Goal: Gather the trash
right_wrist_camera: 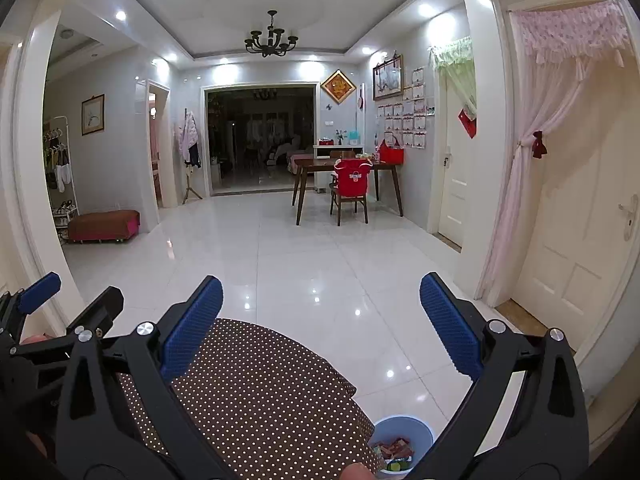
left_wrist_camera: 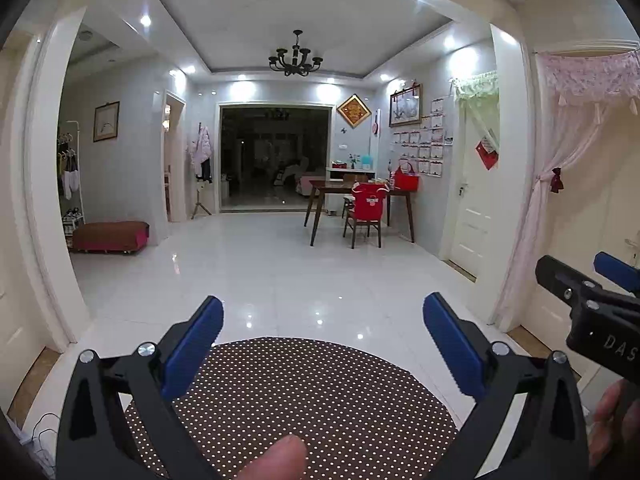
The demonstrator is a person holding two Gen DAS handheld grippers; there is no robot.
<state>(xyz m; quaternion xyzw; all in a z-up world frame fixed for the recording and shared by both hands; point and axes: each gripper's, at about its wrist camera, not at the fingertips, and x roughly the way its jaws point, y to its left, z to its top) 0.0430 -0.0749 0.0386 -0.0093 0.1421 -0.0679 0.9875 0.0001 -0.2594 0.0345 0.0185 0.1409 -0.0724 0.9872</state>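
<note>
My polka-dot surface (right_wrist_camera: 256,392) fills the near view, and I see no trash on its visible part. The blue bin (right_wrist_camera: 402,442), already holding wrappers, sits on the floor at its near right edge. Left claw (left_wrist_camera: 322,344) and right claw (right_wrist_camera: 320,324) both gape empty. I'd tilt down to search first. Far right: dining table (right_wrist_camera: 320,166), red-covered chair (right_wrist_camera: 352,184).

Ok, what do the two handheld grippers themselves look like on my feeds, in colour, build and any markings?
Both match: the left gripper and right gripper have glossy black plastic frames with triangular cut-outs, silver round screw heads at the pivots, and blue ribbed rubber finger pads. Seen side-on in the left wrist view, the right gripper's body carries white letters "DAS", cut off by the frame edge. Bare fingertips show; no sleeves or cables on the grippers are visible.
</note>
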